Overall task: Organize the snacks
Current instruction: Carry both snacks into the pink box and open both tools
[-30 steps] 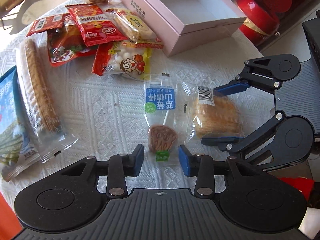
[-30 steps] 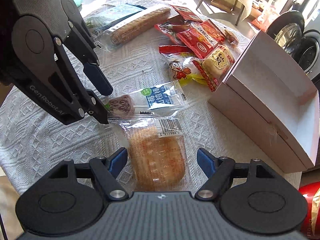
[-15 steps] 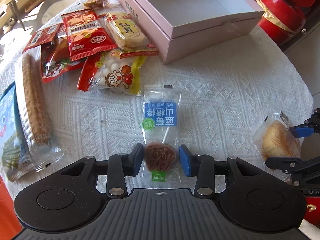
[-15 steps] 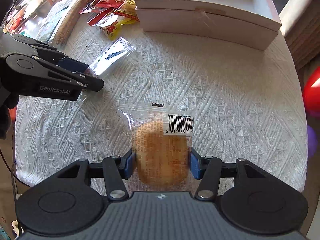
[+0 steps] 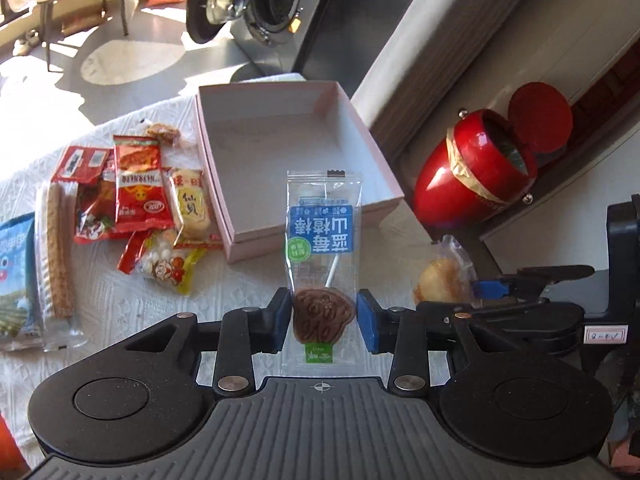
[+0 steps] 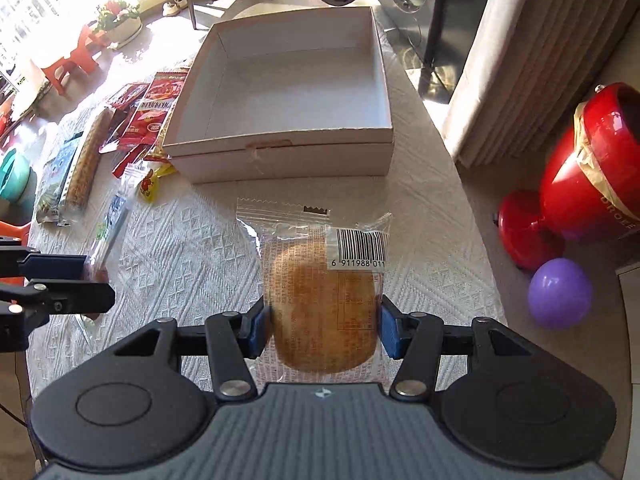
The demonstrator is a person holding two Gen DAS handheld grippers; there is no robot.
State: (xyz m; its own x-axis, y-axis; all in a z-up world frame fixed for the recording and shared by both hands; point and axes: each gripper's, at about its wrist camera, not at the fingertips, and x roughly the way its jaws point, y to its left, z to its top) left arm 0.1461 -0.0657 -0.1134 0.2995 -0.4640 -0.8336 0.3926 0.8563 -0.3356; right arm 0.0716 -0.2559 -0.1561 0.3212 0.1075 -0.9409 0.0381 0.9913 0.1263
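With the box empty, the left gripper clamps a lollipop and the right gripper clamps a cake, both lifted off the table; other snacks remain beside the box, unsorted.

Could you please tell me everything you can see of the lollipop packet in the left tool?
The lollipop packet is a clear plastic sleeve with a blue label and green sticker, sealed at the top. Inside, a brown heart-shaped lollipop sits low, its white stick pointing up. The left tool clamps it at the candy, upright, lifted off the tablecloth, before the pink box.
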